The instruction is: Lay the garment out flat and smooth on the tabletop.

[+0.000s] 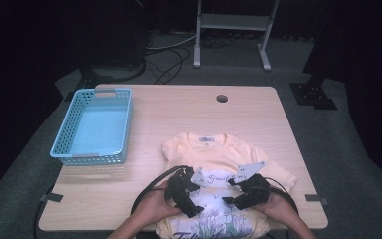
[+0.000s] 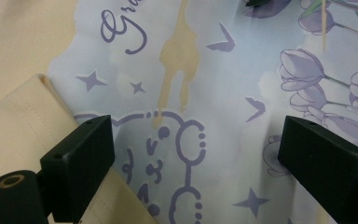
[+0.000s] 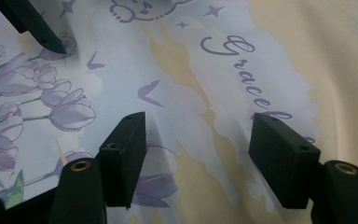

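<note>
A pale yellow T-shirt (image 1: 214,149) lies flat at the table's near middle, collar away from me, with a lilac print of tulips and script on its chest. Both grippers hover just over that print, their jaws facing each other. My left gripper (image 1: 201,198) is open; in the left gripper view its jaws (image 2: 193,135) stand wide over stars and lettering, with nothing between them. A folded fabric edge (image 2: 28,116) lies by its left jaw. My right gripper (image 1: 228,193) is also open, and its jaws (image 3: 200,130) straddle the print beside the tulips (image 3: 51,98).
A light blue perforated basket (image 1: 68,130) stands empty at the table's left. A round cable hole (image 1: 222,98) sits near the far edge. Bare wood lies between basket and shirt. One jaw of the other gripper (image 3: 32,23) pokes in at the top left of the right gripper view.
</note>
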Tool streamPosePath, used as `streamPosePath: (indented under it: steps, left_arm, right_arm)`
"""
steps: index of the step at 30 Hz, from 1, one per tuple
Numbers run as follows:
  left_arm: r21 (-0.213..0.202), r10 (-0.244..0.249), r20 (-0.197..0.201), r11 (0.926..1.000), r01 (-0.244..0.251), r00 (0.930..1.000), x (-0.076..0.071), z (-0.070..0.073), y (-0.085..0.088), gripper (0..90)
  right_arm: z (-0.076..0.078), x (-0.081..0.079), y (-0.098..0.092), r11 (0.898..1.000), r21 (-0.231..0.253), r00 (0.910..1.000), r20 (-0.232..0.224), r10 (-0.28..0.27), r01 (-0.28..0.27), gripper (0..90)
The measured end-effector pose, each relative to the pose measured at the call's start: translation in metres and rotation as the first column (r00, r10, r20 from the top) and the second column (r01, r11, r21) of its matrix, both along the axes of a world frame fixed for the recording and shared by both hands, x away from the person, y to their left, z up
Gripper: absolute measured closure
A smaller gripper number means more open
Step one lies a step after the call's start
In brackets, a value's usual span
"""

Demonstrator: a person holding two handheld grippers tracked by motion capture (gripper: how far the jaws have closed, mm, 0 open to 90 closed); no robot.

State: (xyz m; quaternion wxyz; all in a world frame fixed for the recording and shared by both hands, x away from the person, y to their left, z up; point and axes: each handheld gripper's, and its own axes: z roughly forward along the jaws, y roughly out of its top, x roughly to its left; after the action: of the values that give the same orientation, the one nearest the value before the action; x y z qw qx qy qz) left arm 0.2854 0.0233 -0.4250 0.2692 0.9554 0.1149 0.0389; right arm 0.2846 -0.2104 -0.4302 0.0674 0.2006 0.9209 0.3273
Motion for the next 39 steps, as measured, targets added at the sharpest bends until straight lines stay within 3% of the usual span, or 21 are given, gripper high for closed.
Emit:
streamPosePath:
  steps: [13,21,29,34,39]
  left_arm:
    - [-0.008,-0.038,-0.010,0.9993,0.038,0.9992,-0.005,0.001,-0.021,10.5]
    - [-0.004,-0.044,0.036,0.9990,0.044,0.9984,0.007,0.010,-0.019,10.7]
    - [0.044,-0.058,0.062,0.9975,0.055,0.9964,0.031,0.013,-0.017,21.8]
    - [0.075,-0.098,0.058,0.9928,0.093,0.9935,0.041,0.012,-0.018,35.4]
    - [0.064,-0.141,0.026,0.9882,0.139,0.9896,0.047,0.014,-0.017,52.8]
  right_arm:
    - [-0.001,-0.013,-0.025,1.000,0.007,1.0000,0.004,0.006,-0.006,35.9]
    - [-0.002,-0.015,-0.033,1.000,0.015,0.9998,0.012,0.017,-0.017,35.9]
    - [-0.002,-0.015,-0.034,1.000,0.021,0.9998,0.006,0.019,-0.019,35.9]
    - [-0.002,-0.015,-0.035,0.999,0.024,0.9997,0.008,0.023,-0.023,35.9]
    - [-0.003,-0.015,-0.035,0.999,0.025,0.9996,0.010,0.026,-0.026,35.9]
